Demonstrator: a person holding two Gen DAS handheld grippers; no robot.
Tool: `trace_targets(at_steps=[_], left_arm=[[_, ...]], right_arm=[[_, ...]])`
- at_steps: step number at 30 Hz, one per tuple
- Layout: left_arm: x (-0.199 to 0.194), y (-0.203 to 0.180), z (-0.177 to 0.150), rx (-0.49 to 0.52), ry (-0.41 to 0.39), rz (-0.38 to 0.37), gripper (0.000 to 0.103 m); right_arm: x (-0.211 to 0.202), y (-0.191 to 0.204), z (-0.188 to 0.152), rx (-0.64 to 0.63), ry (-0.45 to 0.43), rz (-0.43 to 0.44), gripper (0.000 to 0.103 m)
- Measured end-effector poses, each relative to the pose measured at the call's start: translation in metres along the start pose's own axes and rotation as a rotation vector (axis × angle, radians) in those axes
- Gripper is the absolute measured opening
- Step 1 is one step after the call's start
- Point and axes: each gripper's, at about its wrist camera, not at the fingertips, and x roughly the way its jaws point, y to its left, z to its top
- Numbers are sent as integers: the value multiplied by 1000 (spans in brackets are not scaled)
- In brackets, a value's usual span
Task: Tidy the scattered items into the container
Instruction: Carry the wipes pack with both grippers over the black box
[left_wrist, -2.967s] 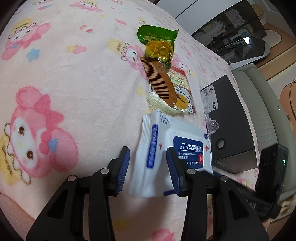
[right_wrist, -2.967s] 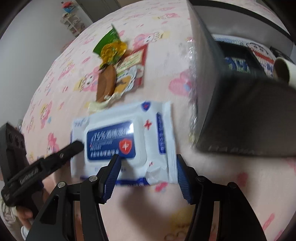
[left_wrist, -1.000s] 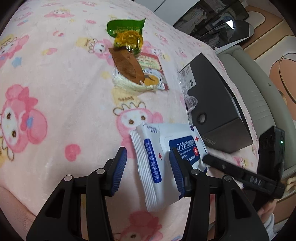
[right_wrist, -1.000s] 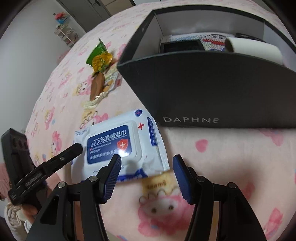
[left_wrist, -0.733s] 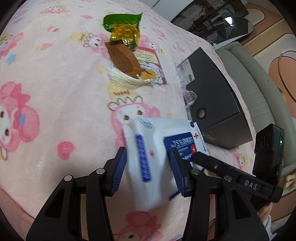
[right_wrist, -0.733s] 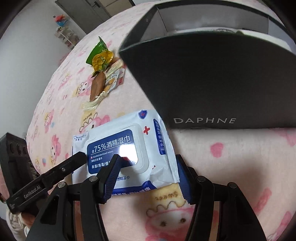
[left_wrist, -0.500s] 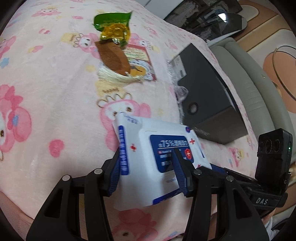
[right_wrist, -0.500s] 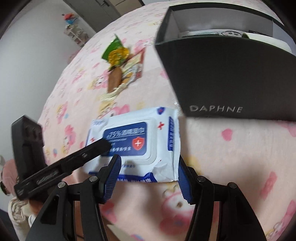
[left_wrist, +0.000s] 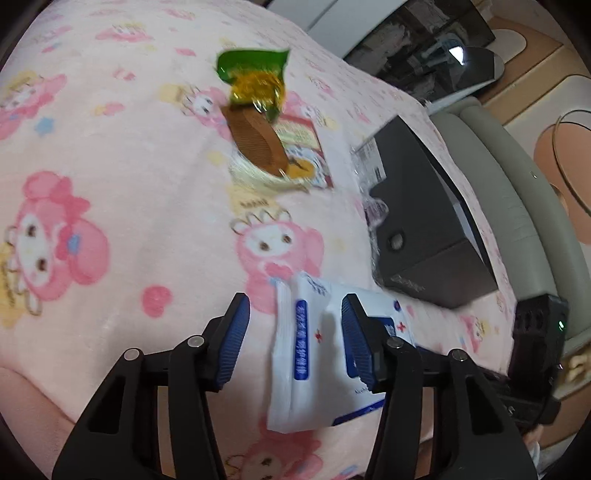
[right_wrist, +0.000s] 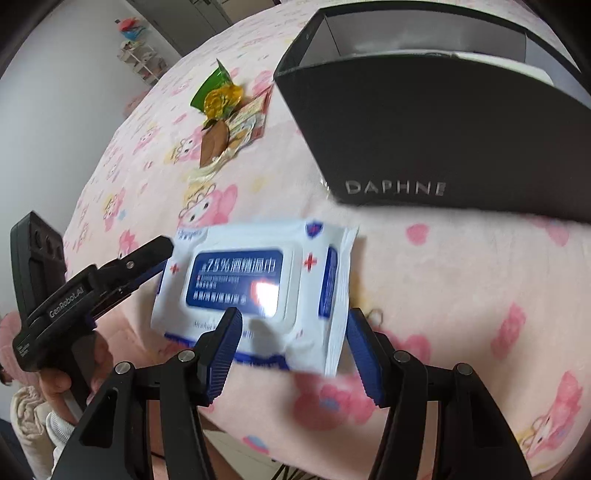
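Observation:
A white and blue wipes pack (right_wrist: 240, 273) hangs just above the pink blanket, in front of the open black box (right_wrist: 443, 129) marked DAPHNE. My right gripper (right_wrist: 293, 315) is shut on the pack's right end, one finger on its top face and the other at its side flap. My left gripper (left_wrist: 295, 306) is open around the pack's (left_wrist: 301, 339) left flank. Its right pad touches the pack and its left pad stands off it. In the right wrist view the left gripper (right_wrist: 162, 254) meets the pack's left edge. The black box (left_wrist: 424, 221) sits to the right.
Further back a green snack packet (left_wrist: 255, 70), a brown comb (left_wrist: 258, 144) and a red-edged packet (left_wrist: 303, 147) lie together on the blanket (left_wrist: 110, 147). A grey padded seat (left_wrist: 517, 184) runs behind the box. A hand (right_wrist: 59, 380) holds the left gripper.
The pack came up off the blanket and travelled with both grippers toward the box front. In the left wrist view it swung flat, then edge-on again, and a gap opened at the left pad.

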Motion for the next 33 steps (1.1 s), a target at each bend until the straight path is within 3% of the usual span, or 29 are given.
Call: trace_targets(at_steps=[5,10,14,19,25,33], left_arm=[[26,-14,-5,73,97,39,52],[30,-15,-9,84,129,14,50],[23,-26,-12,128,113,-21,39],[6,-46,-19,202,63,-22,37],[-14,-77,-15,200,4,-91,37],[-26,-162,15,329,-69,-107,36]], right_arm=[[21,-3,11,3,18,5,57],[29,-5,9,13,23,40,62],[25,-3,7,11,36,57,56],[2,-1,2,26,21,100,51],[-42,-4,4,36,-58,108,51],[-112,-25,28,43,-203,83,51]])
